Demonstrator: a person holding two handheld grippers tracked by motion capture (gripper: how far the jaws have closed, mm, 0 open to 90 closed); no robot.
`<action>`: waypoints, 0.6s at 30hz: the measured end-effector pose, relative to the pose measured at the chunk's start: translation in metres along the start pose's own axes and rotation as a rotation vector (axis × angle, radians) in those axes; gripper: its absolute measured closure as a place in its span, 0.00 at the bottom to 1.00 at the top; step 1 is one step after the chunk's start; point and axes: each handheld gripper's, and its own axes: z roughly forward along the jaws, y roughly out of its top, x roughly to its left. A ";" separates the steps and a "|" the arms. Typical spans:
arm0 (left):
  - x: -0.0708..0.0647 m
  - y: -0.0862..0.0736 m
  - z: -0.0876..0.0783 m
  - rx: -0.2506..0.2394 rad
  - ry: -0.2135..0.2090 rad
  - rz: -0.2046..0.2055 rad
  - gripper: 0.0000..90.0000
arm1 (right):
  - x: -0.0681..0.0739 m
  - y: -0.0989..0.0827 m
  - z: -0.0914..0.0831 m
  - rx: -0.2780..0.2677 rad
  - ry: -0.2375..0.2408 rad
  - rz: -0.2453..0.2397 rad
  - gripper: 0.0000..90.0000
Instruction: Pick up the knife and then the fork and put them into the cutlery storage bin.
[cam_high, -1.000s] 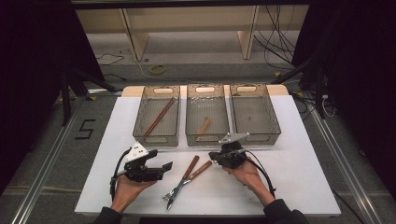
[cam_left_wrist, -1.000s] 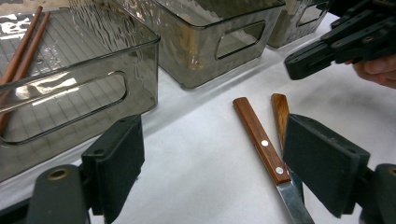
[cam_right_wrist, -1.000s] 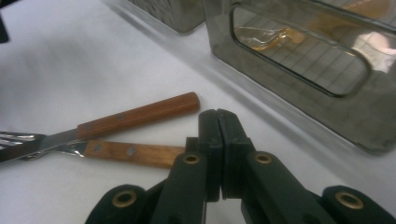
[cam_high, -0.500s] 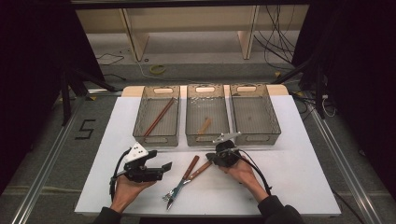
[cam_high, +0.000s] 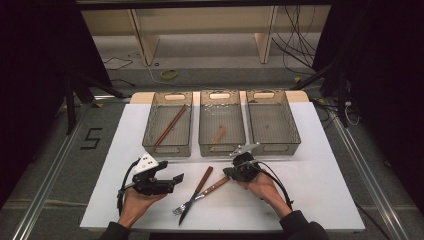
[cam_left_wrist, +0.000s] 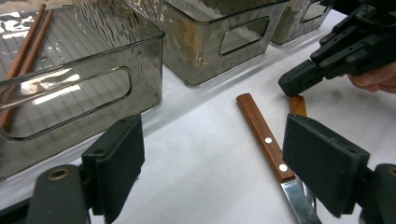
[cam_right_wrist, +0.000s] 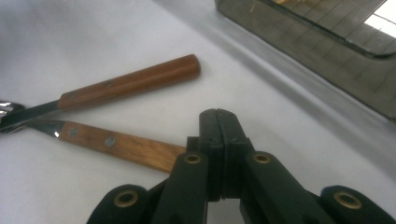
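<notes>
Three clear bins, two chopsticks, one knife, one fork, two claws

Brown-handled knife, white table, smoky-grey bins.

A lab or recording studio: black curtains on both sides, loose cables on the floor, metal floor rails, white-covered surface, taped "5".

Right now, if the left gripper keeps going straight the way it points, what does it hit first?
Probably the knife: its wooden handle lies just ahead between the open jaws of the left gripper, towards the right jaw. Depth is hard to judge.
</notes>
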 end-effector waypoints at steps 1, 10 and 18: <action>0.000 0.000 0.000 -0.001 0.000 -0.001 0.22 | 0.001 -0.001 -0.002 0.004 0.003 -0.001 1.00; 0.000 0.000 0.000 0.001 0.001 -0.001 0.22 | 0.012 -0.016 -0.016 0.025 0.021 -0.015 1.00; 0.000 0.000 0.000 0.000 0.002 -0.003 0.22 | 0.016 -0.021 -0.022 0.042 0.025 -0.008 1.00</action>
